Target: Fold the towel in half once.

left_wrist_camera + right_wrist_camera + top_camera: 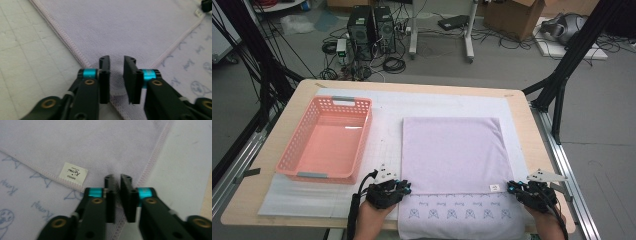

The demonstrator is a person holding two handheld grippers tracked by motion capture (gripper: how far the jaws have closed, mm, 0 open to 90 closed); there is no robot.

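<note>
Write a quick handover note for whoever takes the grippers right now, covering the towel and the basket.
Left gripper: shut on the near-left corner of the lilac towel.
Right gripper: shut on the near-right corner, beside the white label.
Towel: lies on the white mat, its top layer folded so that a printed strip shows along the near edge.
Pink basket: left of the towel, nothing in it.
Done: both corners pinched.
Left: probably the next fold, then perhaps into the basket.
</note>
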